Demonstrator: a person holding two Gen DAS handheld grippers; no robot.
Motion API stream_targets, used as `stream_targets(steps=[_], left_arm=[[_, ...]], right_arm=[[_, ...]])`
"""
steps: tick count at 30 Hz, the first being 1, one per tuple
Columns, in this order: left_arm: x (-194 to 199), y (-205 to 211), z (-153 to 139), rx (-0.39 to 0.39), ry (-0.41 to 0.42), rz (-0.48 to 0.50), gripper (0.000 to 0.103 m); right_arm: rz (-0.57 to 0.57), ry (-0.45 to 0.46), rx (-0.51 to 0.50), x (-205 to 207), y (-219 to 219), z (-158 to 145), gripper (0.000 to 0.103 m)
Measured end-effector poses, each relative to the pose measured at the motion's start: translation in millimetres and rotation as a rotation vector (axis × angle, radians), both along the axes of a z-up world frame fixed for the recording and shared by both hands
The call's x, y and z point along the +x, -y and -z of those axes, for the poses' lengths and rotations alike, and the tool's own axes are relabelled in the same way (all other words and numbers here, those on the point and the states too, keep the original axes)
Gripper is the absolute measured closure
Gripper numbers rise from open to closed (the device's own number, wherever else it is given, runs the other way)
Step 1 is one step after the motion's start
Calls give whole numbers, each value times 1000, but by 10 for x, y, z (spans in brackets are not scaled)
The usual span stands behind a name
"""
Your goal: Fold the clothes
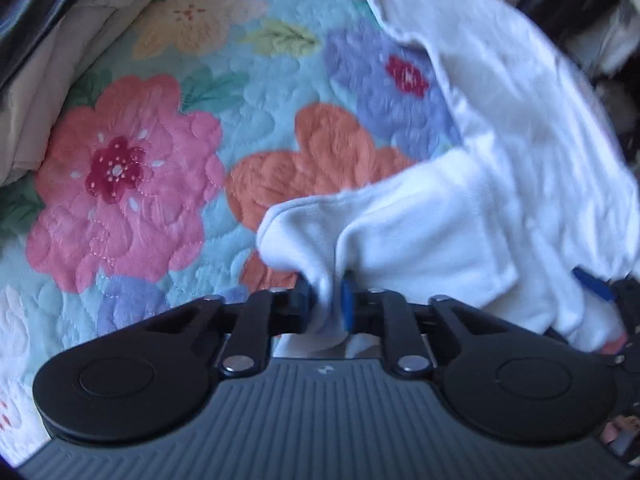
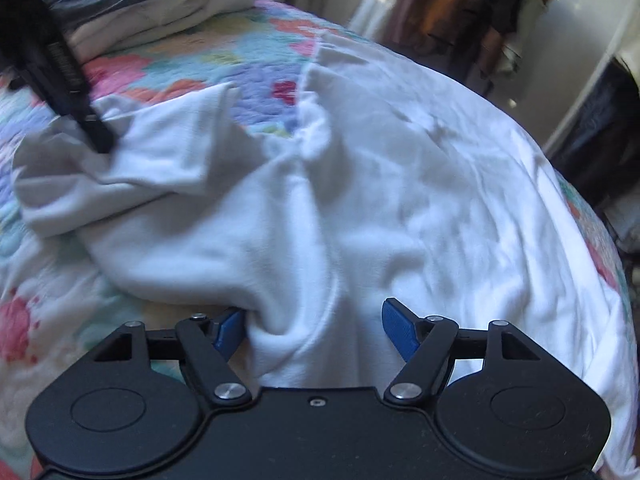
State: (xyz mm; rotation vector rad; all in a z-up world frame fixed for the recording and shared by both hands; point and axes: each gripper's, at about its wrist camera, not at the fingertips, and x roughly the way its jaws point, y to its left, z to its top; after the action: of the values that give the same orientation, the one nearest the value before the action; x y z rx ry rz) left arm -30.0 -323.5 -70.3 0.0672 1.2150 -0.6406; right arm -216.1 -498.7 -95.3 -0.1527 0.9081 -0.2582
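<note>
A white garment (image 1: 500, 168) lies spread on a floral quilt (image 1: 132, 184). My left gripper (image 1: 326, 300) is shut on a bunched fold of the garment's near edge, cloth pinched between its blue pads. In the right wrist view the same white garment (image 2: 380, 184) covers most of the bed. My right gripper (image 2: 314, 328) is open, its blue pads wide apart, with a fold of the cloth lying between them. The left gripper (image 2: 94, 136) shows there at the upper left, gripping the garment's corner. The right gripper's blue pad (image 1: 592, 284) shows at the right of the left wrist view.
Folded beige and white clothes (image 1: 60, 60) are stacked at the quilt's far left; they also show in the right wrist view (image 2: 160, 12). Dark hanging clothes and a doorway (image 2: 500, 8) lie beyond the bed's far edge.
</note>
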Motion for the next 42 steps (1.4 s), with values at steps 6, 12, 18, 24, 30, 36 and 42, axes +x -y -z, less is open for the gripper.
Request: stream_targets(steps=[6, 12, 18, 24, 30, 36, 42], left_arm=[[31, -362, -696, -69, 382, -147, 91], [-23, -741, -950, -15, 497, -320, 93], [142, -942, -831, 60, 443, -418, 91], [28, -806, -813, 118, 493, -409, 53], [-244, -503, -969, 13, 619, -219, 30], [-477, -12, -893, -91, 511, 49, 28], [-984, 644, -986, -175, 527, 356, 21]], right_arm=[[7, 99, 87, -124, 53, -179, 82], [-193, 186, 132, -242, -283, -406, 87], [-318, 31, 189, -150, -573, -223, 89], [-334, 1, 312, -159, -580, -195, 89], [-291, -13, 478, -91, -391, -158, 86], [-76, 185, 593, -176, -44, -615, 49], [325, 253, 328, -707, 796, -922, 34]])
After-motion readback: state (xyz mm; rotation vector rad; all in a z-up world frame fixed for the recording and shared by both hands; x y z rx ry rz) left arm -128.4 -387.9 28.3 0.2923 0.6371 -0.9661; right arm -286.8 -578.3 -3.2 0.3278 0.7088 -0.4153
